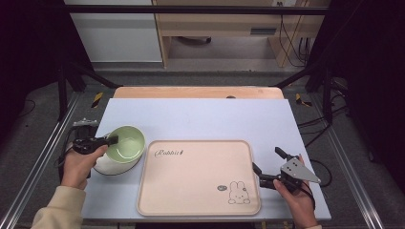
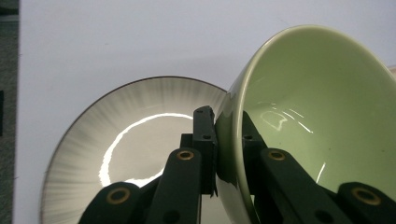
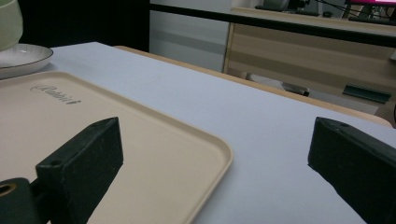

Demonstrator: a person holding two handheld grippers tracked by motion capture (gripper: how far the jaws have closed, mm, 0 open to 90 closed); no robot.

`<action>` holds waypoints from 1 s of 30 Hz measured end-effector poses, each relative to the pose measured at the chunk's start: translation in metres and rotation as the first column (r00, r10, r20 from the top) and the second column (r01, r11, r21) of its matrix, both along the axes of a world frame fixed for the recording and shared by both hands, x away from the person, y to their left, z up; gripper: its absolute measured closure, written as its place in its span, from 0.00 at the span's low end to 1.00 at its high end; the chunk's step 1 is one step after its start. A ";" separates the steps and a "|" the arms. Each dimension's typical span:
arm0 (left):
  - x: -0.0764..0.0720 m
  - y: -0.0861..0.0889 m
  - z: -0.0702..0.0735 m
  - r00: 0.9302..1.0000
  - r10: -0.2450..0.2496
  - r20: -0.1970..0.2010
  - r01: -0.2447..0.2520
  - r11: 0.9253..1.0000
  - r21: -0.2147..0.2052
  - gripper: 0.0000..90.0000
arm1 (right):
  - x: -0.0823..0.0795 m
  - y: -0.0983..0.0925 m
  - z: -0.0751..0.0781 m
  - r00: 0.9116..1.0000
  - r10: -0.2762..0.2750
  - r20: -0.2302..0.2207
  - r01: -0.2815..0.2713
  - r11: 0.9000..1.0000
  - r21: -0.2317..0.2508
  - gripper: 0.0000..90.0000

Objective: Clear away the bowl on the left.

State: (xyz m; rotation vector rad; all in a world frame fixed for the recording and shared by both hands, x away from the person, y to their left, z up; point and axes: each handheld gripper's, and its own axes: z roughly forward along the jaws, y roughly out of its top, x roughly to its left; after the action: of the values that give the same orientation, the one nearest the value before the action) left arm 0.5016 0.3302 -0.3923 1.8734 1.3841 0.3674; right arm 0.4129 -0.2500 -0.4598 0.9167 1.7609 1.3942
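Green bowl: located near the left edge of the desk, tilted, held above a white plate with a dark rim. My left gripper is closed on the bowl's rim. In the left gripper view, one jaw sits against the outer wall and the other against the inner wall of the bowl, with the wall pinched between them. The plate lies flat on the desk beneath and shows fine radial streaks and a bright reflection. Whether the bowl's base touches the plate, I cannot tell. My left hand grips the tool from the near left corner of the desk.

A beige tray occupies the near centre of the desk, just beside the plate. It carries the word "Rabbit" near its far left corner and a rabbit drawing near its near right corner.

My right gripper is at the tray's right edge, jaws spread wide and holding nothing. In the right gripper view, one jaw hangs over the tray and the other over the bare desk. My right hand holds it near the near right corner of the desk.
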 end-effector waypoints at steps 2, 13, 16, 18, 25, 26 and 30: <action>0.000 -0.008 0.001 1.000 -0.018 0.000 0.018 1.000 0.001 0.92 | 0.000 0.000 0.000 1.000 -0.001 0.004 0.001 1.000 0.000 0.04; 0.015 -0.060 0.003 0.995 -0.097 -0.002 0.097 0.995 0.001 0.92 | 0.001 -0.007 0.001 0.998 -0.036 0.056 0.036 0.999 -0.006 0.04; 0.017 -0.071 0.004 0.993 -0.119 0.000 0.119 0.993 -0.001 0.92 | 0.001 -0.008 0.002 0.997 -0.044 0.066 0.045 0.999 -0.005 0.05; 0.017 -0.080 0.005 0.991 -0.134 -0.001 0.134 0.991 -0.002 0.92 | 0.001 -0.010 0.004 0.996 -0.055 0.067 0.056 0.998 -0.005 0.06; 0.017 -0.090 0.005 0.988 -0.151 0.002 0.151 0.988 -0.011 0.92 | 0.001 -0.010 0.007 0.996 -0.063 0.057 0.064 0.998 -0.020 0.09; 0.017 -0.091 0.006 0.988 -0.153 0.003 0.153 0.988 -0.013 0.92 | 0.001 -0.010 0.007 0.996 -0.063 0.056 0.064 0.998 -0.021 0.09; 0.015 -0.093 0.007 0.987 -0.161 0.005 0.161 0.987 -0.012 0.92 | 0.001 -0.010 0.007 0.996 -0.068 0.063 0.069 0.998 -0.007 0.10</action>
State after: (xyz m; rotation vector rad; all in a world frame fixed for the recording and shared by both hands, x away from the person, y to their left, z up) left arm 0.5170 0.2372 -0.3856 1.9572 1.2200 0.2801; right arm 0.4136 -0.2598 -0.4523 0.9106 1.6722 1.3559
